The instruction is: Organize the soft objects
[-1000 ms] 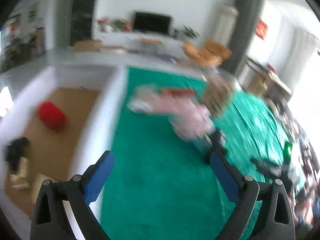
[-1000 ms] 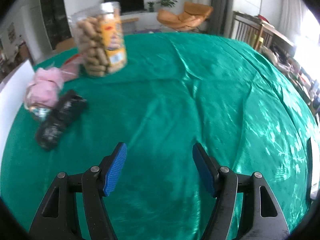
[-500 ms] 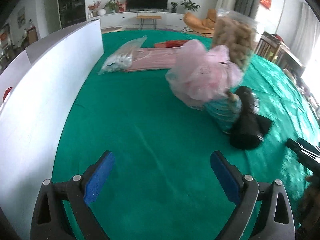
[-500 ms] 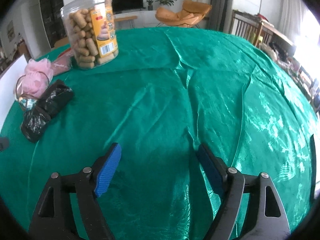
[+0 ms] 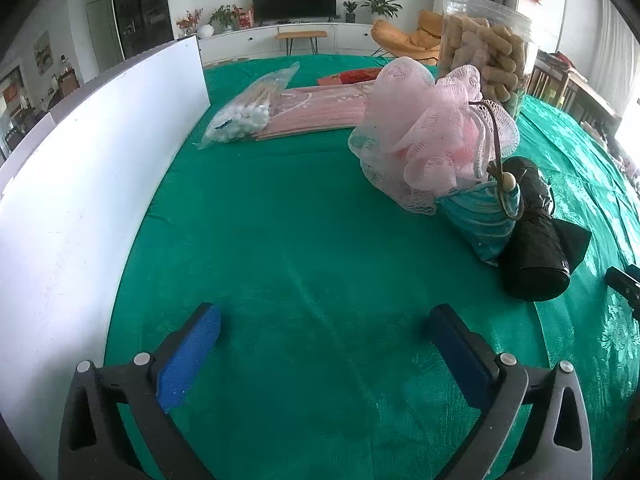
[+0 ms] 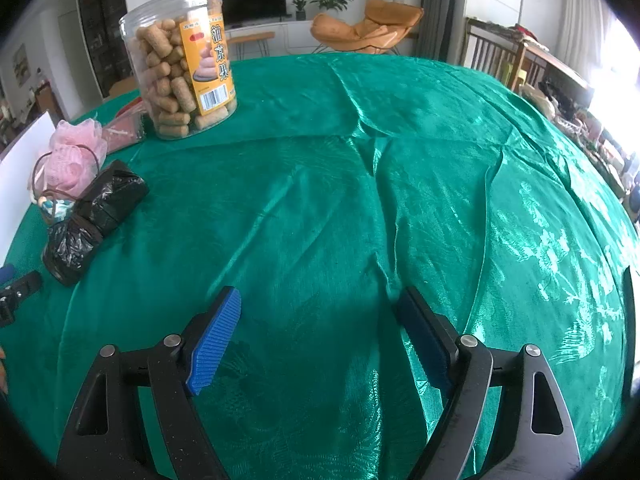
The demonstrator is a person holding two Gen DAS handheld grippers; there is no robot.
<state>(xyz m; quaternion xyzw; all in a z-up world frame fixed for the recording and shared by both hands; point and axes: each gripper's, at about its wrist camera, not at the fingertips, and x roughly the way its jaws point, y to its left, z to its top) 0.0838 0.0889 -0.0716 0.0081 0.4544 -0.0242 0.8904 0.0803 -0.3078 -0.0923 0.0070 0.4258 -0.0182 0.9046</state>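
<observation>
A pink mesh bath pouf (image 5: 430,136) lies on the green tablecloth, touching a teal striped pouch (image 5: 482,216) with a wooden bead and a roll of black plastic bags (image 5: 532,240). My left gripper (image 5: 324,344) is open and empty, low over the cloth, well short of them. In the right wrist view the pouf (image 6: 72,156) and black roll (image 6: 92,220) sit at the far left. My right gripper (image 6: 320,320) is open and empty over bare cloth.
A white box wall (image 5: 80,184) runs along the left. A bag of cotton swabs (image 5: 244,112) and a pink packet (image 5: 320,108) lie further back. A clear jar of snacks (image 6: 180,60) stands behind the pouf. The right gripper's tip (image 5: 624,280) shows at the edge.
My left gripper swung down from above the white box to low over the cloth, facing the pouf. My right gripper opened a little wider and shifted slightly.
</observation>
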